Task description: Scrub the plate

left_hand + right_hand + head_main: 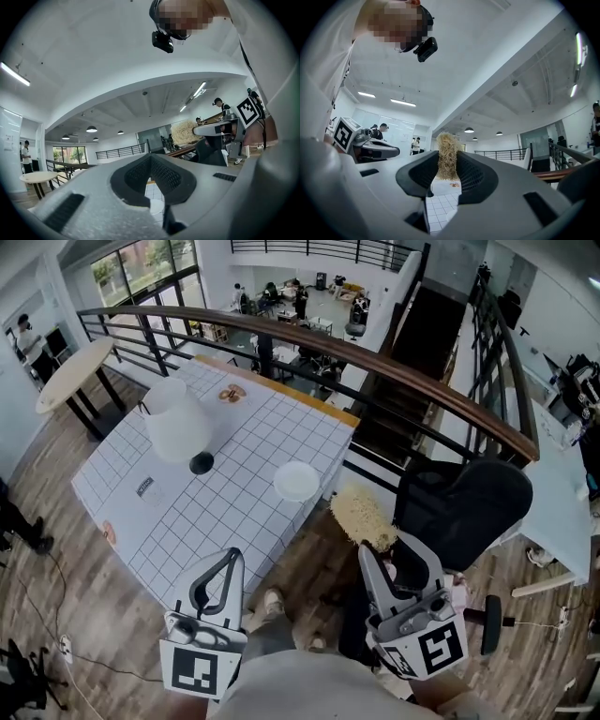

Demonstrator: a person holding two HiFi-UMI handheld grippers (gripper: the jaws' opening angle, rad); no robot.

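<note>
Overall: judging by how things lie, the scrubbing has not started; both tools hang short of the plate.
Plate (296, 480): white and round, lying flat near the edge of the gridded surface (187, 512) on the person's side. Neither claw touches it.
Plate condition: too small in view to tell whether it is dirty or clean.
Left claw (231, 557): tips together with nothing between them. It is held over the wooden floor, off the edge of the surface and well apart from the plate.
Right claw (384, 545): clamped on a straw-coloured fibrous scrubber (361, 517), whose tuft sticks out past the tips. It hangs over the floor beside the surface, near the plate but not touching it.
Other things: a white jug (178, 423) and a small black object (202, 463) stand further in on the surface, apart from the plate.
Done: the scrubber is in grip.
Left to do: all of the cleaning. The scrubber has to reach the plate and rub across it, probably with the empty claw steadying the rim.
</note>
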